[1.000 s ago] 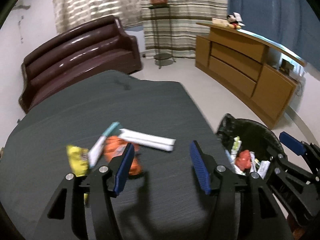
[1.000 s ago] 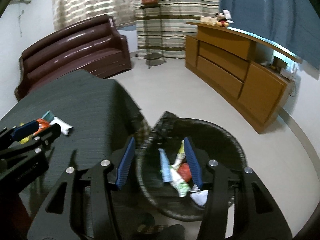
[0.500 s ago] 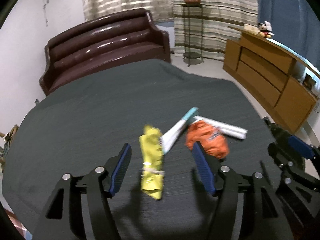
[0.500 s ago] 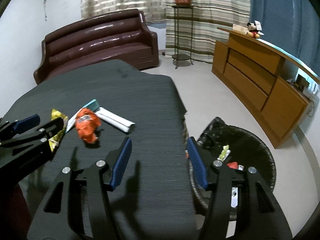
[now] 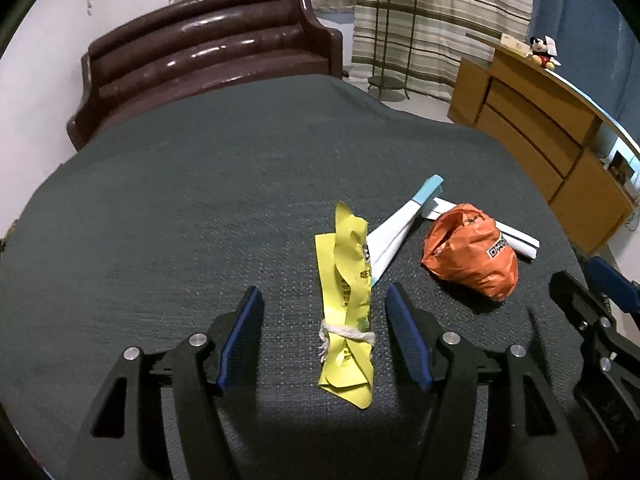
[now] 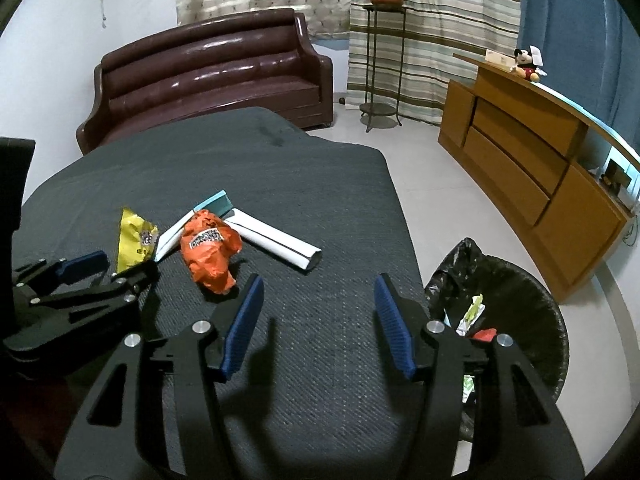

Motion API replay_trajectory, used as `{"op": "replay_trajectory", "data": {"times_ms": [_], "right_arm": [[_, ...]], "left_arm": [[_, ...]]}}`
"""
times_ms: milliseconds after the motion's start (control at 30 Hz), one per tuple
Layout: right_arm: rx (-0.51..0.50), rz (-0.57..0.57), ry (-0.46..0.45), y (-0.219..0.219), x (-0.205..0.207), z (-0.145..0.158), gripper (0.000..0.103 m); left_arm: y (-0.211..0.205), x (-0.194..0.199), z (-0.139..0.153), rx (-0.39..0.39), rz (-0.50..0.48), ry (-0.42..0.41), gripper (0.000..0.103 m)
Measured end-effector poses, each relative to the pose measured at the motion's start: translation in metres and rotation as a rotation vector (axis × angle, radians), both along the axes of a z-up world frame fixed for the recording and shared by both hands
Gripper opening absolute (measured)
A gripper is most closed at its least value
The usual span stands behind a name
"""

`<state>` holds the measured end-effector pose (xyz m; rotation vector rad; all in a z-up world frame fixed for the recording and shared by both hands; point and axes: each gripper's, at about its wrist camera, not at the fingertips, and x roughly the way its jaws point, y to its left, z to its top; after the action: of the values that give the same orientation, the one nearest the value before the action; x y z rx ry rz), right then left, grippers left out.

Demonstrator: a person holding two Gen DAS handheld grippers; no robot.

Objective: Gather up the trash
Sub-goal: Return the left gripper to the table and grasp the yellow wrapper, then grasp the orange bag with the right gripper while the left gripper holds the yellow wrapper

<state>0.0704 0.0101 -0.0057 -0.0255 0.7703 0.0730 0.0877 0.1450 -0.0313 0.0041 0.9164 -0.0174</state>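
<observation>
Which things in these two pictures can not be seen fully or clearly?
- Trash bin, right wrist view: near side and most contents hidden behind the right gripper; absent from the left wrist view.
- Yellow wrapper, right wrist view: lower end covered by the left gripper.
- White box, left wrist view: middle hidden behind the orange bag.
- Print on the orange bag: too small to read.

Left gripper point(image 5: 324, 320), right gripper point(image 6: 318, 308): jaws apart, empty.
</observation>
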Motion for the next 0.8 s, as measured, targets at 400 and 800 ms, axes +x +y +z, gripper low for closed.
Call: {"op": "replay_trajectory", "data": {"times_ms": [400,800], "right_arm": [[-0.015,0.027,0.006,0.018,0.006,0.000,0.056],[-0.018,0.062,-0.003,0.038,0.009,0.001,0.057]], "left_arm": [[0.009,-0.004,0.001,-0.004,-0.024,-0.027,0.024],[0.044,-0.010,0.009,-0.012,0.035,-0.044,0.023]]}}
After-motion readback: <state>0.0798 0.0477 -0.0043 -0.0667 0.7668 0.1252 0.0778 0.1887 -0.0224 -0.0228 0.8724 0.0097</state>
